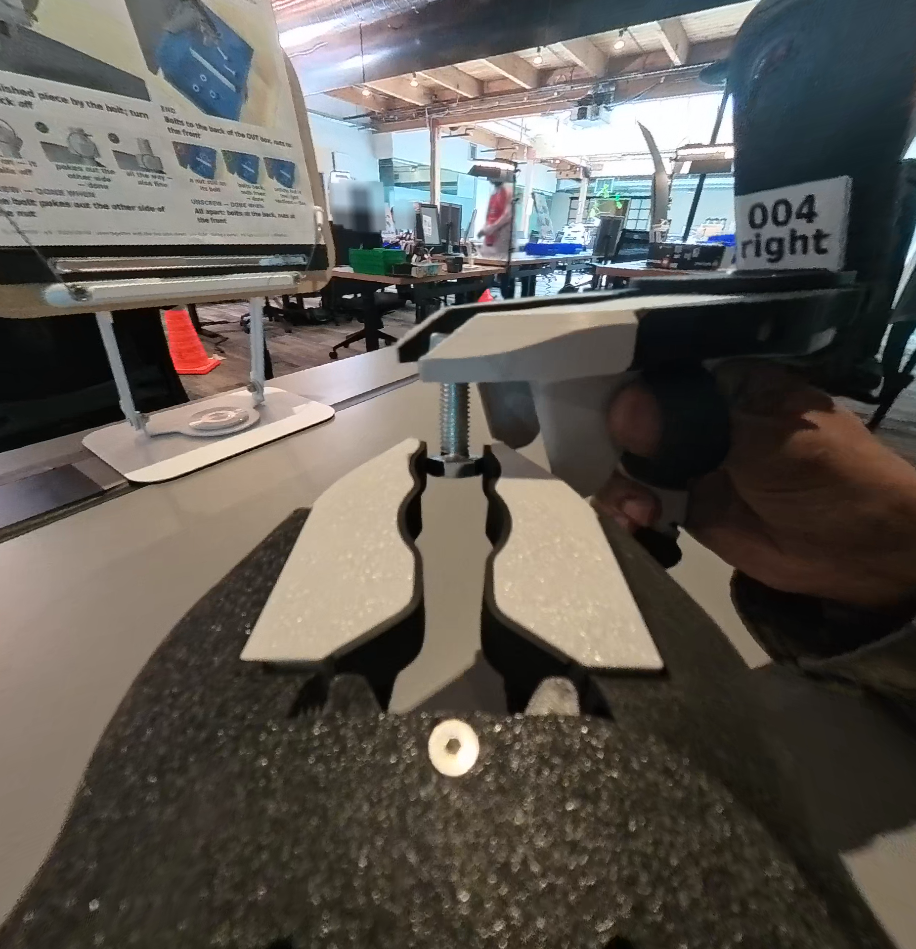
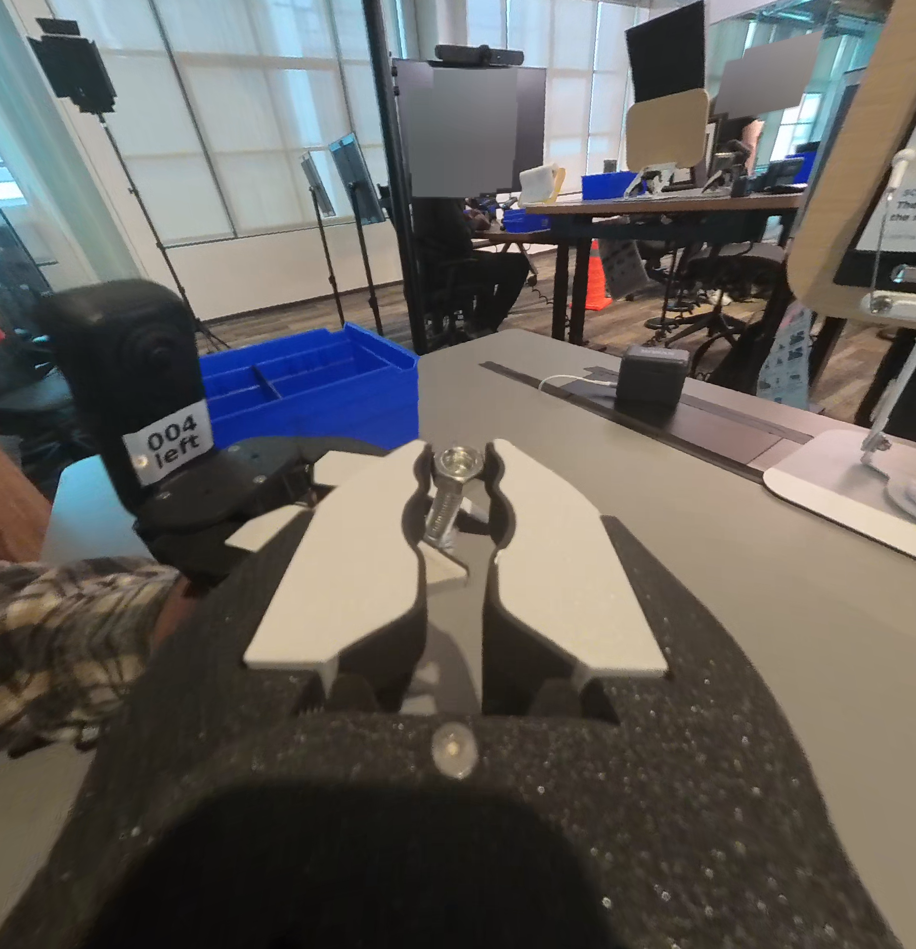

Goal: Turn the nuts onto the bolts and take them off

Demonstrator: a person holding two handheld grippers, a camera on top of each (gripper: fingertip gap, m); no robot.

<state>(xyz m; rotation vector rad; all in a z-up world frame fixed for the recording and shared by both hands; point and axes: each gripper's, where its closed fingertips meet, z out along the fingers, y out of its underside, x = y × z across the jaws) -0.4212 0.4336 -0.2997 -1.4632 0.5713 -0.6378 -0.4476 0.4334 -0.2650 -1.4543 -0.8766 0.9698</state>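
silver threaded bolt (image 2: 448,495), hex nut (image 1: 454,466) at tip

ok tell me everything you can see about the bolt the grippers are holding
The bolt is shiny silver metal with a round head that has a recessed socket, and a threaded shank. It hangs roughly upright above the grey table, not touching it. The right gripper is shut on its head, fingers either side. At its lower end sits a silver nut, pinched between the fingertips of the left gripper. Most of the thread between the head and the nut is bare.
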